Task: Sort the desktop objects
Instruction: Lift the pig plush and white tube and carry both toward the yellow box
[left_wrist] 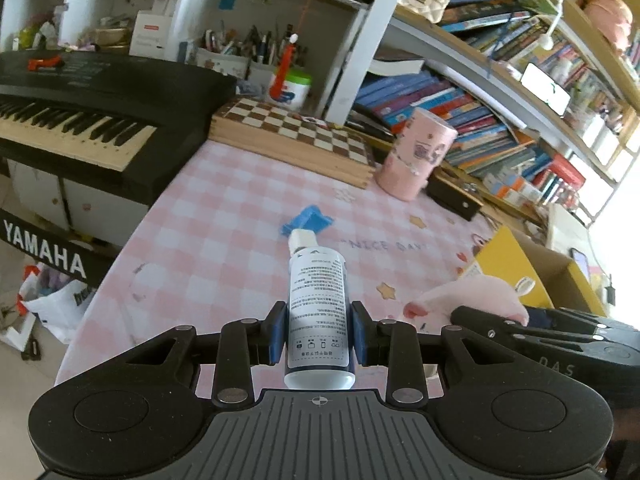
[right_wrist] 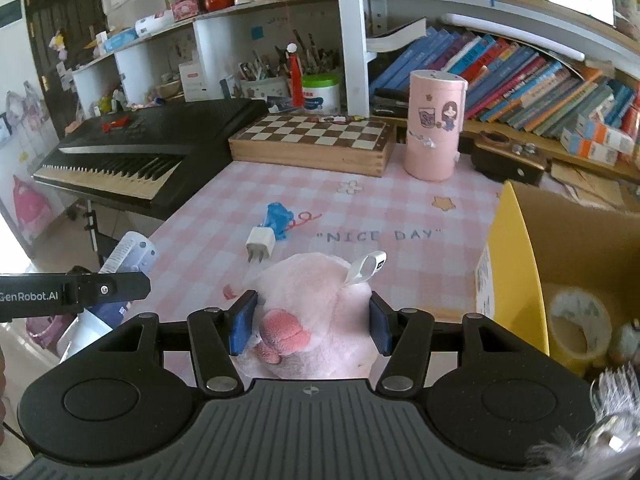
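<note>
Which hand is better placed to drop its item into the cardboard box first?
Right. Its tongs, gripping the pink plush toy, sit beside the open box; the left tongs with the bottle are farther away.

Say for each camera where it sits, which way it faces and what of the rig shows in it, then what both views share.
Left wrist: on the left gripper, looking forward and down over the pink checked table; its jaws clamp a white bottle.
Right wrist: on the right gripper, facing likewise; its jaws hold a pink plush toy, with the yellow box on the right.
Shared: chessboard, pink canister, keyboard, blue toy.
</note>
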Demonstrator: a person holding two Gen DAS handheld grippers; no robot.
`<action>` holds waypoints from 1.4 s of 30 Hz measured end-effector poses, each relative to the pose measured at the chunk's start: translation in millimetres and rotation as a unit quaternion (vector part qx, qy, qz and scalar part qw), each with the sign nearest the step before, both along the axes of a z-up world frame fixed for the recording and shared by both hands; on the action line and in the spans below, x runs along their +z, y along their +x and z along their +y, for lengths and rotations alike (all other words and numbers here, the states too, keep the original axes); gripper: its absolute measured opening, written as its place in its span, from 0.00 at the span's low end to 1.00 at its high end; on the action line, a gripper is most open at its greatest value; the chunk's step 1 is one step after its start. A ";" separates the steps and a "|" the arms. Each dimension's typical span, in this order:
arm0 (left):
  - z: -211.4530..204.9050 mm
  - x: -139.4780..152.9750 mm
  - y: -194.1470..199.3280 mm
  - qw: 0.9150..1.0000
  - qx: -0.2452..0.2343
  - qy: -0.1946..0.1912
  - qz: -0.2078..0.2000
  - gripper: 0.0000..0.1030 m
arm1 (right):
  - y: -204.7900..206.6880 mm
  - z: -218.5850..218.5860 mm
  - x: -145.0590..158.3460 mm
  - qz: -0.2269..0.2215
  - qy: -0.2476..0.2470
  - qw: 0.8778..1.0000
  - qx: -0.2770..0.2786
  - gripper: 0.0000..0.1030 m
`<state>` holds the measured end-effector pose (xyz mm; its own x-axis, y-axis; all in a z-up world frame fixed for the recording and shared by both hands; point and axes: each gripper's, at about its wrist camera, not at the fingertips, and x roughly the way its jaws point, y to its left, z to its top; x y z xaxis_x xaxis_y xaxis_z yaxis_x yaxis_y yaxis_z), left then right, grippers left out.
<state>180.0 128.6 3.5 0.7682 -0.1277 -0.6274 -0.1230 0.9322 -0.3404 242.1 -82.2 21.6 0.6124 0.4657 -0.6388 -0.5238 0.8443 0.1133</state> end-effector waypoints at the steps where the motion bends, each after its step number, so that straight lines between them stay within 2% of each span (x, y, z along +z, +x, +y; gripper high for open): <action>1: -0.1 0.7 -3.3 1.000 -0.002 0.000 -0.002 0.30 | -4.6 -0.4 -0.1 0.001 0.000 1.000 0.000 0.52; 25: 13.1 -2.2 -99.4 0.999 -0.033 -0.011 0.002 0.30 | -120.4 13.2 -10.1 0.007 -0.031 0.999 0.003 0.52; 36: 3.1 -7.9 -135.7 0.997 -0.069 -0.009 0.014 0.30 | -171.6 2.5 -19.2 0.022 -0.024 0.999 -0.019 0.53; 42: -12.1 -11.1 -139.4 0.994 -0.109 -0.009 0.023 0.30 | -193.4 -12.2 -23.4 0.031 -0.026 0.998 -0.054 0.53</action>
